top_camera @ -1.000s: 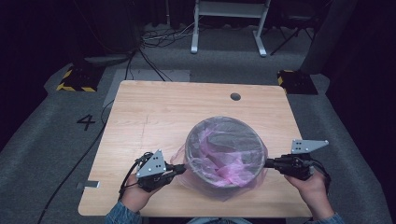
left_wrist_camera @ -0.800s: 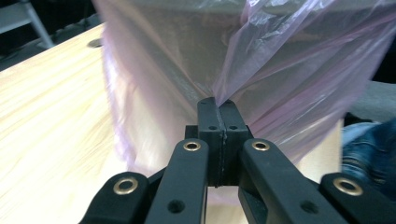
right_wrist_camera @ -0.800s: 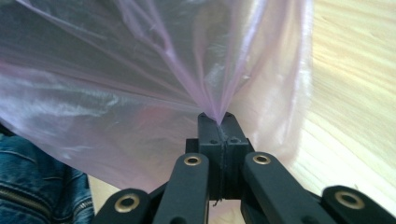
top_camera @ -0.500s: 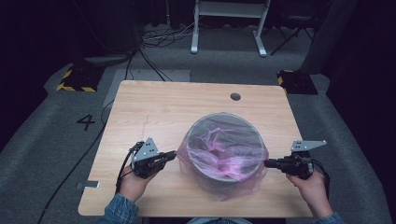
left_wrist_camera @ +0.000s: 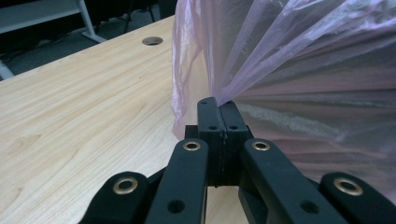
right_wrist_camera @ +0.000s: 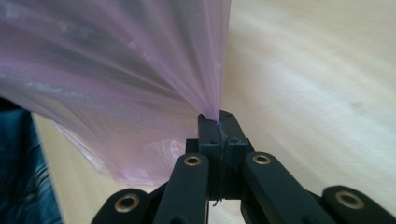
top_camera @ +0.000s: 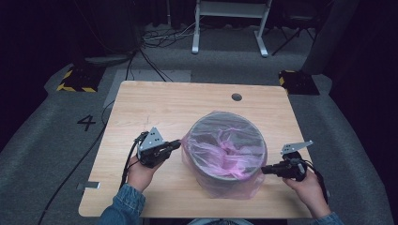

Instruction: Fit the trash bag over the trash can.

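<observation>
A round grey bin [top_camera: 205,165] stands on the wooden table [top_camera: 155,103], lined with a thin pink plastic bag [top_camera: 224,149] whose edge drapes over the rim and down the outside. My left gripper [top_camera: 177,143] is at the bin's left side, shut on a pinch of the bag's film [left_wrist_camera: 243,79]; the film fans out tight from its tips [left_wrist_camera: 217,105]. My right gripper [top_camera: 264,169] is at the bin's lower right, also shut on the bag [right_wrist_camera: 140,84], which spreads away from its tips [right_wrist_camera: 218,116].
A round cable hole [top_camera: 236,97] sits near the table's far edge. Beyond the table are a white frame's legs [top_camera: 197,42], floor cables [top_camera: 155,40] and yellow-black striped blocks [top_camera: 75,79]. The person's denim sleeve [top_camera: 122,206] comes in at the near edge.
The bag's edge has come down over the bin's rim and outer wall. My left gripper moved away from me along the bin's left side; my right gripper sank lower at the right.
</observation>
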{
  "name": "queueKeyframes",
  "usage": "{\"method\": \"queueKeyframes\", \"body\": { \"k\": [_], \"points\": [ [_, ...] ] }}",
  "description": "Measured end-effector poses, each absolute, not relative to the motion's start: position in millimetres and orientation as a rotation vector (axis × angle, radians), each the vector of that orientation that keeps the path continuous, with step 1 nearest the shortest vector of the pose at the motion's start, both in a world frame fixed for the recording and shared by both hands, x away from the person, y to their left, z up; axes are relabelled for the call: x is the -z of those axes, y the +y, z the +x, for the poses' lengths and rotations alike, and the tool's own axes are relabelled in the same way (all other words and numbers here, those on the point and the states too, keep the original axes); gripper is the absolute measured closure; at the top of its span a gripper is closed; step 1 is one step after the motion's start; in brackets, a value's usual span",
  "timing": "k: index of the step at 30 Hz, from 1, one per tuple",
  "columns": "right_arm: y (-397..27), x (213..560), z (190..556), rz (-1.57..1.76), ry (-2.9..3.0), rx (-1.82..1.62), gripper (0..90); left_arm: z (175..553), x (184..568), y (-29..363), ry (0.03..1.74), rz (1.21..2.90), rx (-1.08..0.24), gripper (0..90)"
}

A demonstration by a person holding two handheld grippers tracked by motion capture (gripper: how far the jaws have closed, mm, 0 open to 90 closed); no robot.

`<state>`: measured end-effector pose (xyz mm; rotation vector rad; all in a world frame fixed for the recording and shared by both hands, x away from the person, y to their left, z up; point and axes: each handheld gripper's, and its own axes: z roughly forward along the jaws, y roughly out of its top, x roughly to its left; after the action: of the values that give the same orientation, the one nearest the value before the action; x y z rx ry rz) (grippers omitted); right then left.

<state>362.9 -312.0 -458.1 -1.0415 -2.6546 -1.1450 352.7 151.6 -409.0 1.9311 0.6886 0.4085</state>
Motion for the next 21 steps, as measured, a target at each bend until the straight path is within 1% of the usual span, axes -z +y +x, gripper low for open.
{"method": "queueKeyframes", "body": {
  "k": [3, 4, 5, 6, 9, 10, 13, 14, 15, 16, 18, 20, 21],
  "points": [
    [-308.1, 457.8, 358.7, -0.996, -2.649, 1.139, 89.0, 360.0, 413.4, 142.2, 0.701, 1.978, -0.391, 90.0],
    [-307.2, 455.5, 357.2, -0.972, -2.661, 1.154, 81.8, 360.8, 414.7, 138.4, 0.703, 2.002, -0.399, 89.9],
    [-306.4, 451.5, 355.2, -0.936, -2.687, 1.203, 69.8, 360.5, 415.2, 136.3, 0.685, 2.002, -0.397, 89.9],
    [-306.7, 446.6, 352.7, -0.912, -2.71, 1.263, 63.6, 358.9, 414.2, 135.8, 0.665, 1.987, -0.392, 89.9],
    [-311.6, 426.7, 345.8, -0.839, -2.668, 1.481, 40.7, 352.5, 406.4, 138.9, 0.627, 1.94, -0.389, 89.9],
    [-313.4, 420.2, 344.0, -0.804, -2.662, 1.545, 34.3, 350.9, 403.7, 139.9, 0.618, 1.935, -0.393, 89.9],
    [-315.3, 402.7, 341.2, -0.702, -2.662, 1.678, 27.5, 349.4, 399.1, 140.6, 0.61, 1.933, -0.401, 89.9],
    [-314.1, 400.0, 341.0, -0.68, -2.662, 1.696, 27.1, 349.6, 398.6, 140.0, 0.609, 1.931, -0.399, 89.9],
    [-310.8, 396.5, 341.2, -0.647, -2.678, 1.699, 30.5, 350.0, 398.4, 139.7, 0.606, 1.937, -0.398, 89.9],
    [-308.3, 394.6, 341.4, -0.64, -2.699, 1.682, 37.5, 350.4, 398.7, 138.7, 0.604, 1.939, -0.398, 89.9],
    [-304.0, 389.2, 343.2, -0.59, -2.726, 1.643, 64.4, 351.6, 399.8, 137.1, 0.605, 1.952, -0.402, 89.9],
    [-303.8, 384.1, 345.7, -0.591, -2.717, 1.655, 83.1, 352.8, 400.6, 136.3, 0.61, 1.964, -0.408, 89.9],
    [-305.1, 382.0, 348.2, -0.618, -2.718, 1.656, 88.0, 353.5, 400.8, 136.3, 0.61, 1.97, -0.408, 89.9]
  ]
}}
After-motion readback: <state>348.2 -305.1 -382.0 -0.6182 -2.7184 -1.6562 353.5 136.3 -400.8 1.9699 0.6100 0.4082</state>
